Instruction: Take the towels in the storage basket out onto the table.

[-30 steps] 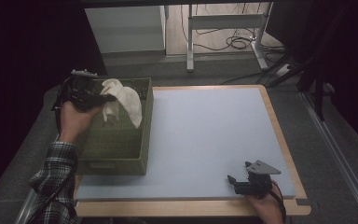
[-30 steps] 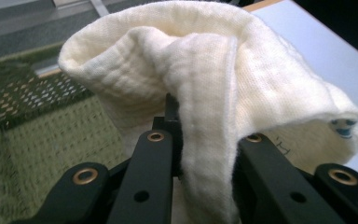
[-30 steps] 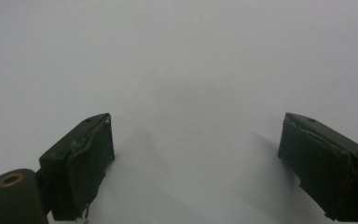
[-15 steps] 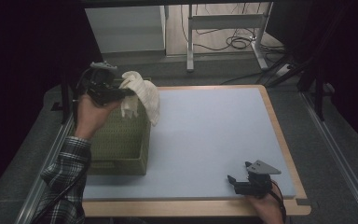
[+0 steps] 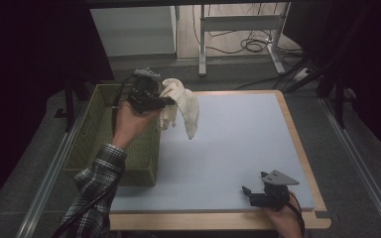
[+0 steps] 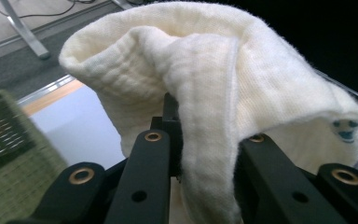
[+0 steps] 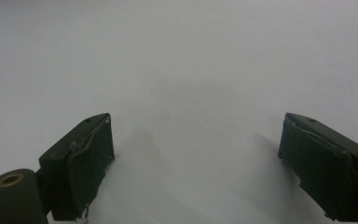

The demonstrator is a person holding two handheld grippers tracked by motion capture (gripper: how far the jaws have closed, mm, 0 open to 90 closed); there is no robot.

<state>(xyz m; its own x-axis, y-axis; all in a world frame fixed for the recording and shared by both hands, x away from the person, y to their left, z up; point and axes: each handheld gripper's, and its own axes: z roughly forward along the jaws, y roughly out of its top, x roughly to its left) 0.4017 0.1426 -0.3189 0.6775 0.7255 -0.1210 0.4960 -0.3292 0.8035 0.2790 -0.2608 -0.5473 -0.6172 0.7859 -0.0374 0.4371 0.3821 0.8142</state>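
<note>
High view: left gripper (image 5: 155,101), at ten o'clock, apparently clamps a cream knitted cloth (image 5: 181,105) clear of the green woven basket (image 5: 92,136), while the right gripper (image 5: 257,194) rests wide open and empty on the desk (image 5: 238,134).

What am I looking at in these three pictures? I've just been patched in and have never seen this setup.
No robot here: a person holds a two-jaw tool in each hand. The high view looks down on the table from above the person. The left gripper is raised beside a green woven basket and holds a cream cloth, which hangs above the pale blue mat. The left gripper view rides on that tool: the cloth drapes over its black jaws, which are clamped on a fold. The right gripper rests near the mat's near edge. Its own view looks along its jaws, wide apart with bare mat between them.
</note>
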